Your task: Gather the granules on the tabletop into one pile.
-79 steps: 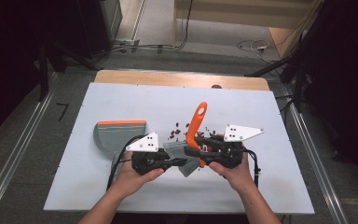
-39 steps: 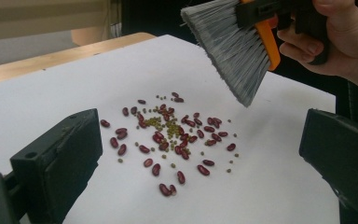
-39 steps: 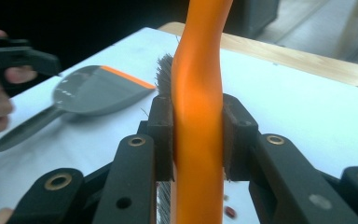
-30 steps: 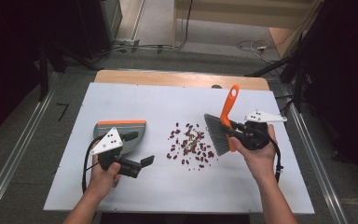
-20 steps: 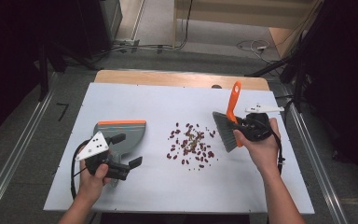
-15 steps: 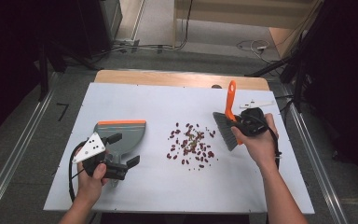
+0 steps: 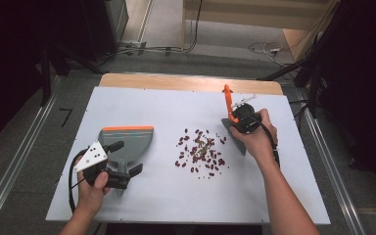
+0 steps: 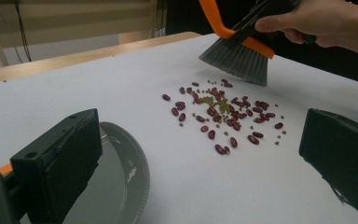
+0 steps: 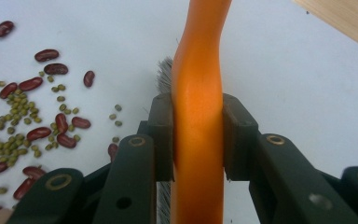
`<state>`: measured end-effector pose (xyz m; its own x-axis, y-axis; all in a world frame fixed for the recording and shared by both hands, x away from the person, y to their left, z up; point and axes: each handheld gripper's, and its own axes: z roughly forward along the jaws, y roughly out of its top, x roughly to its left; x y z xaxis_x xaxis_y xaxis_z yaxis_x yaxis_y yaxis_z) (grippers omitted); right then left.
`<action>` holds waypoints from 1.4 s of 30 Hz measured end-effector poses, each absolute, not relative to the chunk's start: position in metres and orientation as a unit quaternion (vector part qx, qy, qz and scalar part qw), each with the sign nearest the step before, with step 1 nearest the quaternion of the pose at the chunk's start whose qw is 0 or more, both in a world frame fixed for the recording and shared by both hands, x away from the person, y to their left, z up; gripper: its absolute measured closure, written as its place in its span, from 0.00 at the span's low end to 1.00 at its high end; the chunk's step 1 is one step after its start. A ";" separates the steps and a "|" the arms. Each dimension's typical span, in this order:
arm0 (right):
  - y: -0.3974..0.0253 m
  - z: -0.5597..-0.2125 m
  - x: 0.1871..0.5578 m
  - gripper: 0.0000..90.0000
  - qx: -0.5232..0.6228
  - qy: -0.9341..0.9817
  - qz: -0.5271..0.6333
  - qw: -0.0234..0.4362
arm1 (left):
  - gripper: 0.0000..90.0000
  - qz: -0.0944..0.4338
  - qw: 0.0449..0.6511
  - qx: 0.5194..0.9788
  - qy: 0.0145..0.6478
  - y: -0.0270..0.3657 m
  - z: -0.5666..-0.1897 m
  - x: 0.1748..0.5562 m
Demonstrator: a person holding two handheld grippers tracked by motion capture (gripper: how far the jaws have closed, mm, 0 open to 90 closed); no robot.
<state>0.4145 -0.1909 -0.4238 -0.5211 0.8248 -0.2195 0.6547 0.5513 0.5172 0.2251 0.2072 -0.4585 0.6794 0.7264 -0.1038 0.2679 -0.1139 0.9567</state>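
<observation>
A grey dustpan (image 7: 127,142) with an orange far lip lies at the left of the white table (image 7: 186,205). My left gripper (image 7: 127,157) is at the pan's near end, open wide and pointing right. In the left gripper view the pan's rim (image 8: 137,172) curves beside the left jaw of this gripper (image 8: 200,168). Red and green beans (image 7: 200,152) lie scattered mid-table. My right gripper (image 7: 245,122) is shut on the orange handle (image 9: 198,93) of a brush (image 7: 237,139). Its grey bristles (image 8: 235,60) hang just right of the beans (image 8: 219,112).
A wooden strip (image 7: 186,83) runs along the table's far edge. Metal rails (image 7: 19,161) flank the table on the floor, and cables (image 7: 264,49) lie beyond it. Bare white surface lies in front of the beans.
The two grippers, close together mid-table at first, have parted. The left went left and nearer, beside the dustpan. The right carried the brush right and back, turning it.
</observation>
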 end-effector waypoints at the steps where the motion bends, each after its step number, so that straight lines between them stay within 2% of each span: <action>1: -0.186 -0.425 0.416 0.76 0.435 0.852 0.180 0.227 | 0.00 0.203 0.566 0.721 0.344 0.207 -0.459 0.225; 6: -0.166 -0.434 0.423 0.76 0.430 0.857 0.159 0.233 | 0.00 0.202 0.565 0.723 0.343 0.207 -0.459 0.225; 11: -0.153 -0.434 0.421 0.76 0.420 0.866 0.157 0.222 | 0.00 0.199 0.566 0.722 0.345 0.206 -0.460 0.226; 18: -0.148 -0.435 0.406 0.77 0.401 0.878 0.179 0.190 | 0.00 0.199 0.563 0.724 0.345 0.205 -0.460 0.226; 27: -0.134 -0.437 0.380 0.77 0.357 0.895 0.174 0.203 | 0.00 0.198 0.562 0.725 0.345 0.204 -0.461 0.227; 33: -0.132 -0.435 0.370 0.77 0.341 0.903 0.176 0.195 | 0.00 0.201 0.562 0.724 0.346 0.204 -0.461 0.226; 38: -0.141 -0.425 0.376 0.77 0.349 0.894 0.204 0.192 | 0.00 0.202 0.562 0.724 0.346 0.205 -0.460 0.226; 42: -0.140 -0.415 0.391 0.77 0.336 0.893 0.218 0.207 | 0.00 0.202 0.565 0.721 0.348 0.205 -0.460 0.226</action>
